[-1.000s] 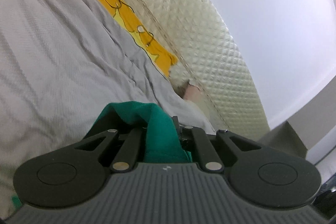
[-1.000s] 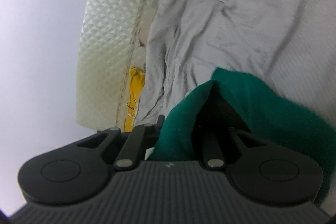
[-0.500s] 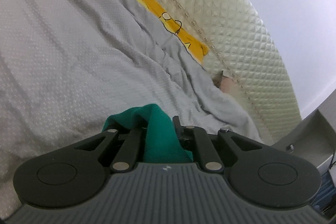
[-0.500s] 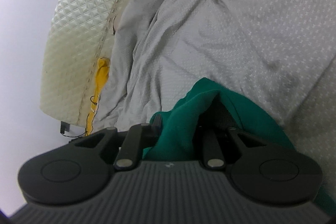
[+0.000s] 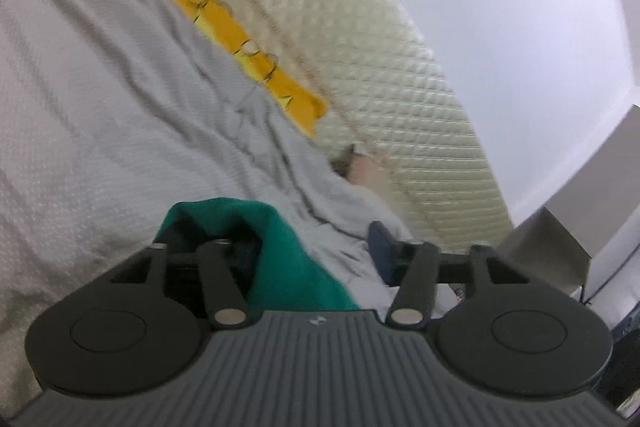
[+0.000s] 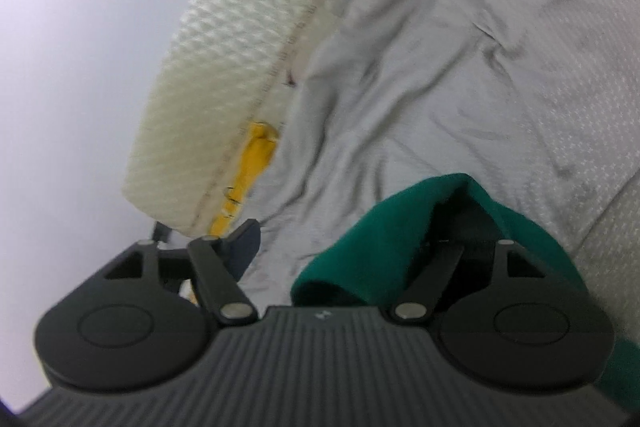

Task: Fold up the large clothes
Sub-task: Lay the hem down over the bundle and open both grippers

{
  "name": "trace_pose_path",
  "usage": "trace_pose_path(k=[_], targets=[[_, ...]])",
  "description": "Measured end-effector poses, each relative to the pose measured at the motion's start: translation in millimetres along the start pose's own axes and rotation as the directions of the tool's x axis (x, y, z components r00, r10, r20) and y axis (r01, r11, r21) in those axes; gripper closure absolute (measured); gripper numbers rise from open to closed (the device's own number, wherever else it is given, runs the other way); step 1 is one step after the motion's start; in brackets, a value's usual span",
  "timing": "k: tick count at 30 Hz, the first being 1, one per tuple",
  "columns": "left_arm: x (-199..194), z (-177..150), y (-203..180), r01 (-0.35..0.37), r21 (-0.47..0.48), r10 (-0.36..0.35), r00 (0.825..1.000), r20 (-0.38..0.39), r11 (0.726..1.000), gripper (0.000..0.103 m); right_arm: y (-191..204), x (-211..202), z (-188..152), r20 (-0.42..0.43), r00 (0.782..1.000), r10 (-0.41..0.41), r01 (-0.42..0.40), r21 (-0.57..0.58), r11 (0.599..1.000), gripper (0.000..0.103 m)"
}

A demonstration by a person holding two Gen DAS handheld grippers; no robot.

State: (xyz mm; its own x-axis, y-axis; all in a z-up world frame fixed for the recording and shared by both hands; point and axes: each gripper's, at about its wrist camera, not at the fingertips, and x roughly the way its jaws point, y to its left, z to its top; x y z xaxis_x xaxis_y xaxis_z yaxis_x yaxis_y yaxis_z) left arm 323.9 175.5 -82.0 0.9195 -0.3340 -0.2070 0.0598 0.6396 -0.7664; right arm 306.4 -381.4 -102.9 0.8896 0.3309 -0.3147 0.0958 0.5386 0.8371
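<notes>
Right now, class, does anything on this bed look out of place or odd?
Yes. A yellow cloth is wedged between the wrinkled grey bedsheet and the cream quilted mattress standing on edge against the wall. The green garment drapes over one finger of each open gripper, bunched rather than folded.

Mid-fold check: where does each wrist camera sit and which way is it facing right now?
Left wrist: behind the left claw, facing along the grey bedspread toward the quilted headboard; its jaws just opened.
Right wrist: behind the right claw, facing the same bedspread; jaws also just opened.
Shared: green garment, headboard, yellow cloth.
</notes>
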Motion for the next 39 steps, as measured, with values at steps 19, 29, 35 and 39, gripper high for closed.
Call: trace_pose_path(k=[19, 29, 35, 39], targets=[[-33, -65, -72, -0.034, 0.405, 0.111, 0.980, -0.168, 0.913, 0.024, 61, -53, -44, -0.021, 0.996, -0.086, 0.072, -0.378, 0.923, 0.023], [-6, -124, -80, -0.092, 0.580, 0.260, 0.942, -0.213, 0.809, 0.024, 75, 0, -115, -0.161, 0.939, -0.303, 0.112, -0.690, 0.715, 0.028], [3, -122, -71, -0.174, 0.579, 0.324, 0.932, -0.165, 0.797, 0.023, 62, 54, -104, -0.057, 0.920, -0.388, 0.247, -0.686, 0.685, 0.048], [24, -116, -59, -0.214, 0.557, 0.355, 0.921, -0.158, 0.802, 0.023, 49, 80, -89, -0.063, 0.914, -0.401, 0.276, -0.629, 0.727, 0.049]])
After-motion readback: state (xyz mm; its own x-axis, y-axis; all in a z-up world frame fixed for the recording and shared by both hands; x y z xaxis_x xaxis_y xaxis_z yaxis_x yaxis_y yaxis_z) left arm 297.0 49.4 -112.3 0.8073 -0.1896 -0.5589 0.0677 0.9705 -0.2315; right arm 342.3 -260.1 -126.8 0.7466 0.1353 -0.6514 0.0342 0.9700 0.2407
